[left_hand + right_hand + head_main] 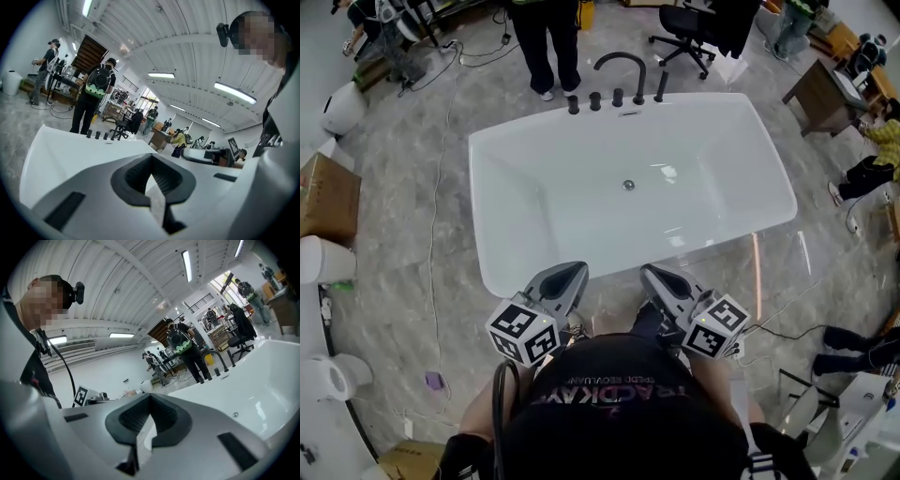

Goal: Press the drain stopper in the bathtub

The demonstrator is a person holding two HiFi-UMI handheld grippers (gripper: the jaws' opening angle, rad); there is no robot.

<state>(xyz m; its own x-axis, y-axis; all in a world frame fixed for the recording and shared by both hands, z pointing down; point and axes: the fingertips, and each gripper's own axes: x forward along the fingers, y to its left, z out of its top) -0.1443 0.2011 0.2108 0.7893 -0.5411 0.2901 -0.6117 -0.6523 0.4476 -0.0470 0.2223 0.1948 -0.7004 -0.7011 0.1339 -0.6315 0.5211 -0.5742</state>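
A white freestanding bathtub [502,159] fills the middle of the head view. Its small round metal drain stopper [628,185] sits on the tub floor, and it also shows as a small dot, the stopper [236,415], in the right gripper view. My left gripper [575,271] and right gripper [650,273] hover side by side just outside the tub's near rim, close to my chest and well short of the stopper. Both are shut with nothing held. The left gripper [151,160] looks across the tub's rim [70,150]. The right gripper [150,398] points over the tub's basin [267,380].
A black arched faucet [622,62] and several black knobs [595,100] line the tub's far rim. A person [546,42] stands behind it, next to an office chair [684,28]. A cardboard box [323,197] is at the left, a desk [823,94] at the right, and cables on the floor.
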